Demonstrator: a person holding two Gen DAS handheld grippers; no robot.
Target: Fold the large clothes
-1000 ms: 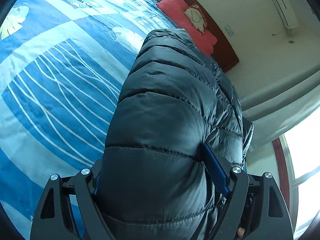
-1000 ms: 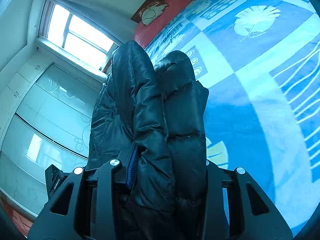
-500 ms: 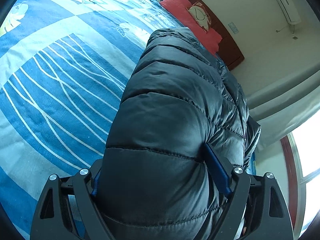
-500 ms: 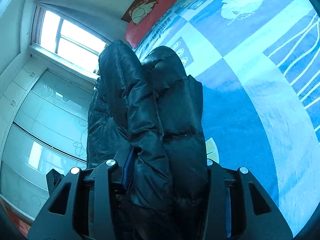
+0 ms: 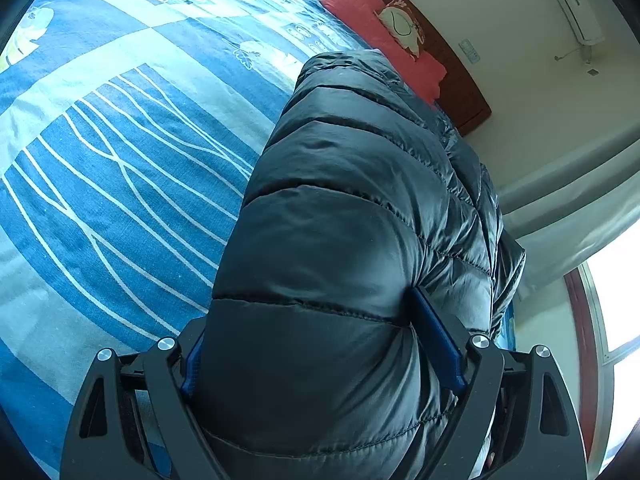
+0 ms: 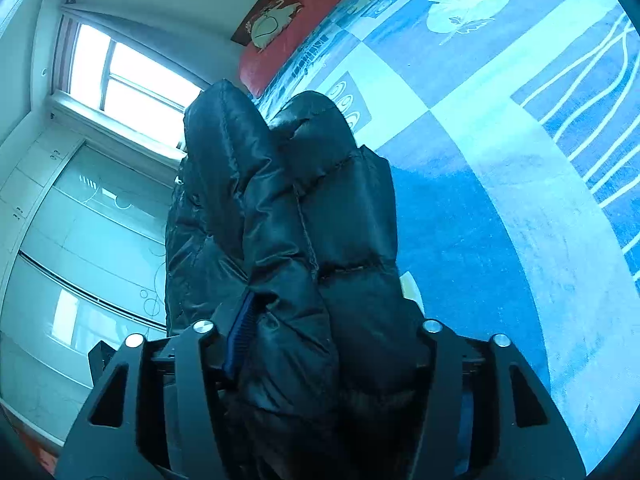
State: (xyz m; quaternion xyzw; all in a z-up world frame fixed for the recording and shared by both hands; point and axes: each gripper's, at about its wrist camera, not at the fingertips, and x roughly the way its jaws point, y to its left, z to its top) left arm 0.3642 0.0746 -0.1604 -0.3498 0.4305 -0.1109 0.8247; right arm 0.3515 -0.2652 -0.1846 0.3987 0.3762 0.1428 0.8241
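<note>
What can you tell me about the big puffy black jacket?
The puffer jacket is black, shiny and quilted in fat stitched sections, like slippery nylon stuffed with padding. It is bunched into thick folds above the blue patterned bedspread. A wide fold fills the left gripper, and two folded layers sit in the right gripper, whose jaws are opening.

Left gripper (image 5: 324, 364) and right gripper (image 6: 320, 356) both angle downward, jaws opening around bulky fabric between them

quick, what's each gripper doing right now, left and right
Left gripper: opening, pads still against a thick fold of the black puffer jacket.
Right gripper: opening, bunched jacket still between its fingers.
</note>
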